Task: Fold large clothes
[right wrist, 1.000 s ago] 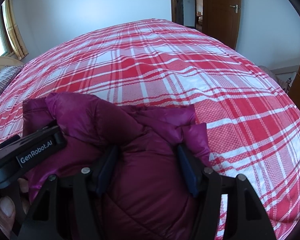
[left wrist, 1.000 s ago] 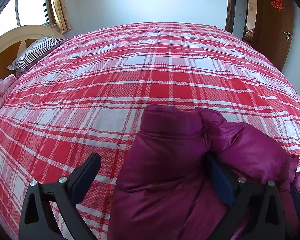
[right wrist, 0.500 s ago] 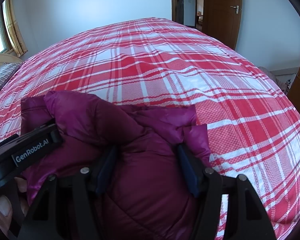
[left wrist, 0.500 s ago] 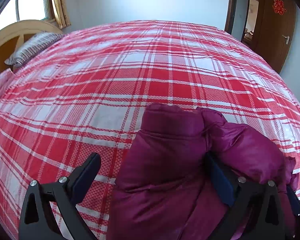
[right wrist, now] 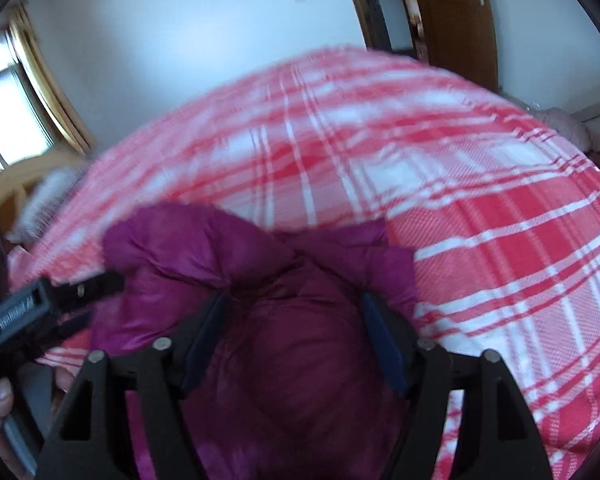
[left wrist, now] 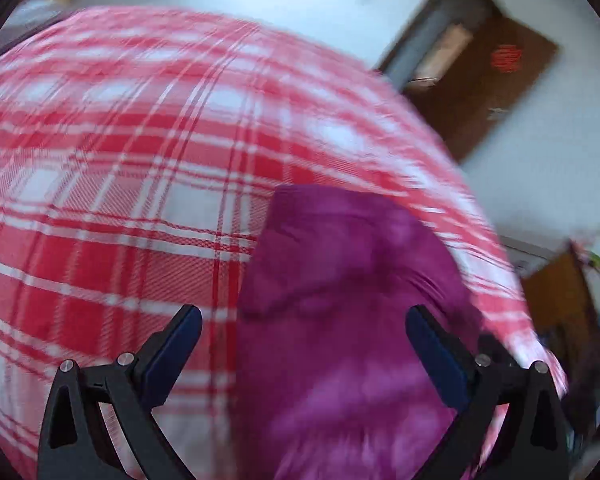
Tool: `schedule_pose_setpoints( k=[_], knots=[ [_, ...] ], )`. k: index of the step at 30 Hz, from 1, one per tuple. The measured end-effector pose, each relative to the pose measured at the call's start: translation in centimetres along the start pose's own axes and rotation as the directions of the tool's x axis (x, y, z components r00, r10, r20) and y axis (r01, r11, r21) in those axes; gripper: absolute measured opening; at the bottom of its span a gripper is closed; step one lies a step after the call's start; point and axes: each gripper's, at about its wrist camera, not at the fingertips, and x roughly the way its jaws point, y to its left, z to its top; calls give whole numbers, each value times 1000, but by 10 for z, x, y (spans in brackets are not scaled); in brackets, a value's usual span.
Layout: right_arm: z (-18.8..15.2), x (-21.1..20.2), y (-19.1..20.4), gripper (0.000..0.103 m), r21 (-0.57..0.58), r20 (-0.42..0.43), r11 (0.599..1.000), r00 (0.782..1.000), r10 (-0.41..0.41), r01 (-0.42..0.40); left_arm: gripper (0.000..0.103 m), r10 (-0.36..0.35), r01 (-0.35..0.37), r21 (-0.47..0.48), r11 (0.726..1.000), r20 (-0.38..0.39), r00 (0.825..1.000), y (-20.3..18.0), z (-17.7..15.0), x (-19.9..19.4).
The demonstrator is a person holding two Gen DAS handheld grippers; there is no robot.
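Observation:
A magenta puffer jacket (left wrist: 340, 300) lies bunched on the red and white plaid bed (left wrist: 120, 160). My left gripper (left wrist: 304, 344) is open wide, with the jacket's left part between and under its fingers. In the right wrist view the jacket (right wrist: 292, 360) fills the space between the pads, and my right gripper (right wrist: 296, 336) is shut on a thick fold of it. The left gripper's body (right wrist: 40, 312) shows at the left of that view, by the jacket's far edge. Both views are blurred by motion.
A brown wooden door (left wrist: 480, 92) stands beyond the bed's far right corner. A wooden cabinet (left wrist: 560, 292) is at the right of the bed. A window with yellow curtain (right wrist: 32, 96) and a headboard with pillow (right wrist: 40, 196) are at the left.
Both cameras have tilted and swung sharply, so the views are now blurred. The left gripper has moved right over the jacket. The right gripper keeps its hold on the jacket.

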Motion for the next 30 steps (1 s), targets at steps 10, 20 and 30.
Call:
schedule_pose_setpoints(
  k=[10,20,30],
  knots=[
    [-4,-14,-44,87,5,-26,998,998,60,-60,102,-177,180,141,973,-38,984,13,-71,-15],
    [-11,23,-42,39,107,-140,934,925,352,-340,66,-265,270,137,953,-54,963,-6,-70,-12],
    [-11,-23,3,24,45,-71,901,898,433,-431,41,-200,174,259,950,78,977,-13,-65,-97]
  ],
)
